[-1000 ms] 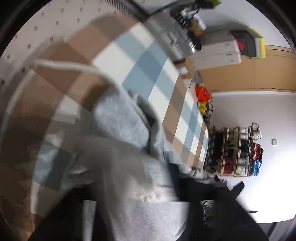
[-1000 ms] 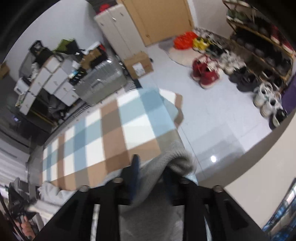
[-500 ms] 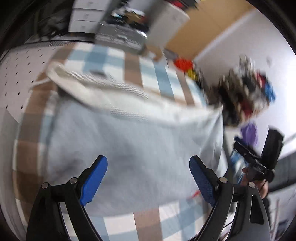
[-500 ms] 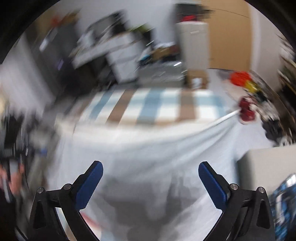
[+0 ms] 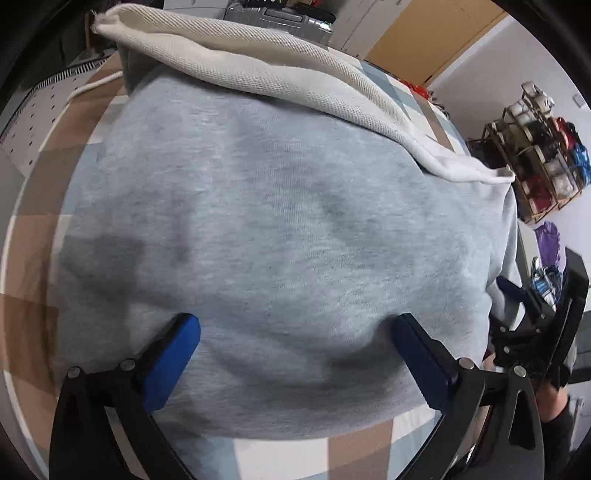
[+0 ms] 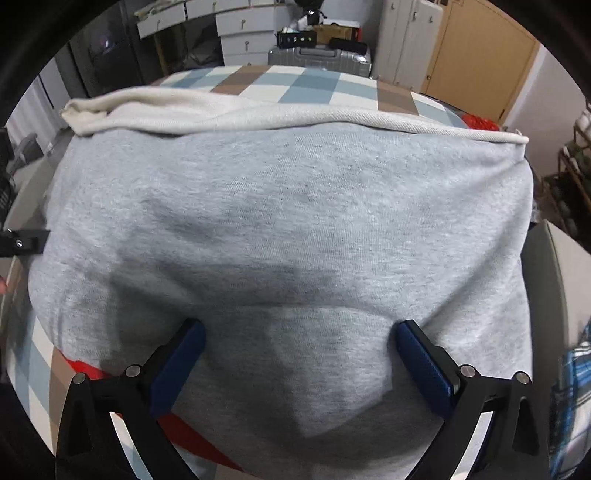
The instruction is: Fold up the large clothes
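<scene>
grey sweatshirt (image 5: 280, 236) flat beneath both spread claws, left (image 5: 295, 343) and right (image 6: 299, 350) (near hem cut off)

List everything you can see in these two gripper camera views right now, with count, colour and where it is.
Sweatshirt: one, light grey with a cream lining band along its far edge, spread flat on the checked cloth.
Checked cloth: one, blue, brown and white squares, under and beyond the sweatshirt.
Red item: one, peeking from under the sweatshirt's near left edge; what it is I cannot tell.
Suitcase: one, silver, beyond the cloth.
Drawer units: white, against the far wall.
Door: one, wooden tan, far right.
Shoe rack: one, wooden, full of shoes, at right.
Left gripper: black, blue fingers, open over the sweatshirt.
Right gripper: same, open.
</scene>
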Action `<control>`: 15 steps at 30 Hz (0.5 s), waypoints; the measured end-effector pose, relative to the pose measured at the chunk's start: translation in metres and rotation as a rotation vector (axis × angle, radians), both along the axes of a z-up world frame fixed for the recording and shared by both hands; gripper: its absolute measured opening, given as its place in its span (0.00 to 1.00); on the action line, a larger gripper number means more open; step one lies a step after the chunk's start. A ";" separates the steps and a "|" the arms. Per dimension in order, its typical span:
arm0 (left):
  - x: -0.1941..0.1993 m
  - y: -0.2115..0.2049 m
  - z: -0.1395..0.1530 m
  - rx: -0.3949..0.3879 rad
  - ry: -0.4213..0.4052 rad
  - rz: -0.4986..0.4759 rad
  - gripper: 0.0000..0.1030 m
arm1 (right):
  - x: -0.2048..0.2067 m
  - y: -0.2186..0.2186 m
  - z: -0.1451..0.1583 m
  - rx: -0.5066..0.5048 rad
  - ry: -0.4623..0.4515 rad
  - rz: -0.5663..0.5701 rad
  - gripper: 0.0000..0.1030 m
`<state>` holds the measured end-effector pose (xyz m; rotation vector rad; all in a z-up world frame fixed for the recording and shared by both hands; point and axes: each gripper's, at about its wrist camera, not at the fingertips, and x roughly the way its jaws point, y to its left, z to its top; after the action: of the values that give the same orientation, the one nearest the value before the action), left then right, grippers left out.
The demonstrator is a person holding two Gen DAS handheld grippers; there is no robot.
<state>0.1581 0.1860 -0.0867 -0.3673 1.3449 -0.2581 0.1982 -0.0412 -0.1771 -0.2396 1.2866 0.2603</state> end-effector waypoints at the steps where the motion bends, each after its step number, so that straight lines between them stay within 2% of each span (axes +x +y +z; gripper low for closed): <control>1: -0.002 0.004 0.003 0.010 0.004 0.002 0.99 | 0.000 0.000 0.003 -0.010 0.010 0.004 1.00; 2: -0.006 0.011 0.008 0.015 0.004 0.006 0.99 | -0.001 0.000 0.006 -0.007 0.010 -0.002 1.00; 4: -0.016 0.024 0.020 0.006 -0.003 0.016 0.99 | -0.007 -0.008 0.022 0.060 -0.012 -0.033 1.00; 6: -0.033 0.041 0.030 -0.017 -0.010 0.033 0.99 | -0.019 -0.021 0.037 0.195 -0.025 -0.098 1.00; 8: -0.048 0.063 0.036 -0.054 -0.008 0.069 0.99 | -0.039 -0.042 0.049 0.389 -0.014 -0.178 1.00; 10: -0.066 0.086 0.039 -0.122 -0.006 0.107 0.99 | -0.058 -0.060 0.051 0.529 0.000 -0.243 1.00; 12: -0.084 0.102 0.037 -0.136 0.000 0.153 0.99 | -0.073 -0.073 0.051 0.581 -0.017 -0.310 1.00; 15: -0.098 0.134 0.024 -0.098 0.014 0.246 0.99 | -0.085 -0.090 0.037 0.631 0.005 -0.417 1.00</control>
<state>0.0596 0.3195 -0.0623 -0.6123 1.2890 -0.1161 0.1131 -0.1315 -0.1405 0.5612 1.1675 0.2930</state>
